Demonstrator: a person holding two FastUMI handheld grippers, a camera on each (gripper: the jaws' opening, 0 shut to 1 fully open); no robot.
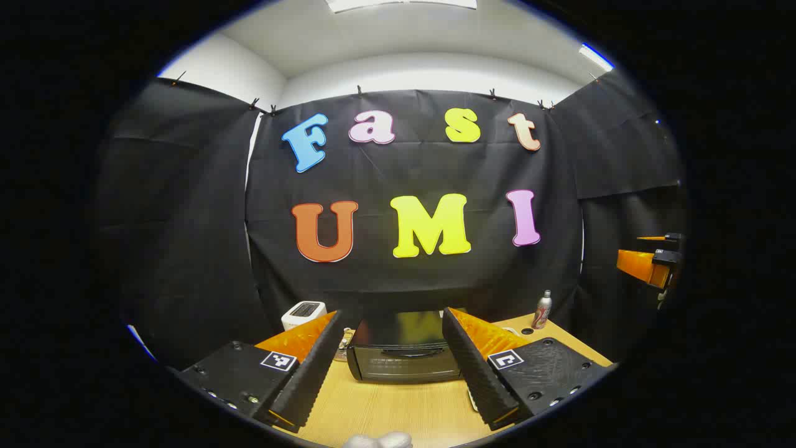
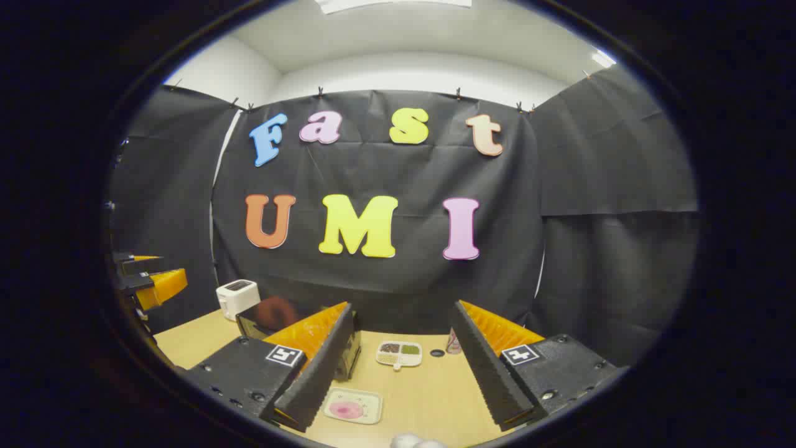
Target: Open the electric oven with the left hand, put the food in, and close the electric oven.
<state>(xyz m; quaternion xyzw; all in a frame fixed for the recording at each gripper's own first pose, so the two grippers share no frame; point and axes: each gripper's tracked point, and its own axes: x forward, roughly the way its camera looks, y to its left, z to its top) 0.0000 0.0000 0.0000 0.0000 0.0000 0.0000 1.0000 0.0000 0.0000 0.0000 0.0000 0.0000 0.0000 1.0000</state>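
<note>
Nearest the lens in the left gripper view, the left gripper (image 1: 392, 367) is seen spread wide, with nothing held between its fingers. Framed between those fingers, the electric oven (image 1: 403, 348) is found on the wooden table (image 1: 385, 410), its door shut and the handle bar lying across the front. Left of the oven, at the back of the table, a white toaster (image 1: 303, 313) is spotted. Right of the oven, a slim metal bottle (image 1: 542, 309) is stood upright near the table's far corner. Farther right of the oven, well apart and raised above the table, the right gripper (image 1: 653, 258) is glimpsed at the edge.

Over in the right gripper view, the right gripper (image 2: 404, 367) is likewise held wide apart and empty. The oven (image 2: 273, 320) is partly hidden behind its left finger, with the toaster (image 2: 237, 297) just beside it on the left. Right of the oven and nearer the camera, a tray with pink food (image 2: 352, 406) is laid flat on the table (image 2: 429, 398). Farther back, right of the oven, a divided white dish (image 2: 398, 353) is set down.
</note>
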